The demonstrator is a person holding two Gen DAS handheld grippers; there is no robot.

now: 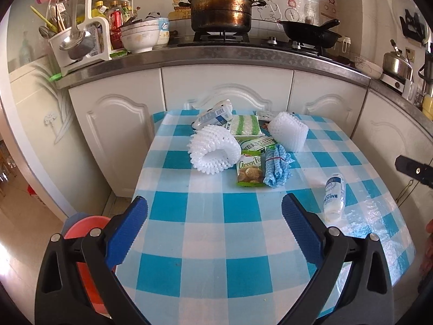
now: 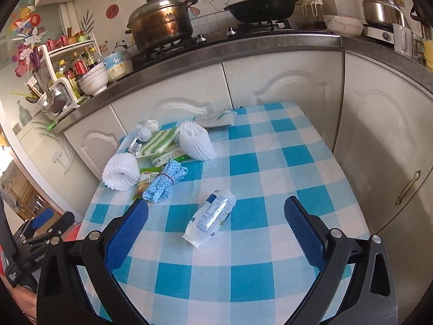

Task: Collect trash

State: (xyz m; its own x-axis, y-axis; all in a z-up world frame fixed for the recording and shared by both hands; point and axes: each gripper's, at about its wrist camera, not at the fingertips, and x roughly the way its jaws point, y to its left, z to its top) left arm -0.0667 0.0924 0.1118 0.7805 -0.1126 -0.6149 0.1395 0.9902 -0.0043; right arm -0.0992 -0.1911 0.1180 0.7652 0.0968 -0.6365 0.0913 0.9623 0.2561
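Trash lies on a blue-checked table (image 1: 205, 243): a white foam fruit net (image 1: 213, 151), a second foam net (image 1: 289, 131), a green snack packet (image 1: 250, 172), a rolled blue cloth (image 1: 276, 168), a green-striped sponge (image 1: 245, 126) and a small plastic bottle (image 1: 335, 199). My left gripper (image 1: 215, 214) is open and empty above the table's near part. My right gripper (image 2: 216, 216) is open and empty, with the lying bottle (image 2: 209, 220) between its fingers but farther ahead on the table. The nets show in the right wrist view too (image 2: 120, 172), (image 2: 196, 140).
A red basin (image 1: 86, 243) sits on the floor left of the table. White cabinets (image 1: 227, 86) and a counter with a pot (image 1: 222, 6), wok (image 1: 308, 31), bowls (image 1: 139, 36) and a utensil rack (image 1: 73, 35) stand behind. Another bottle (image 1: 213, 116) lies at the far edge.
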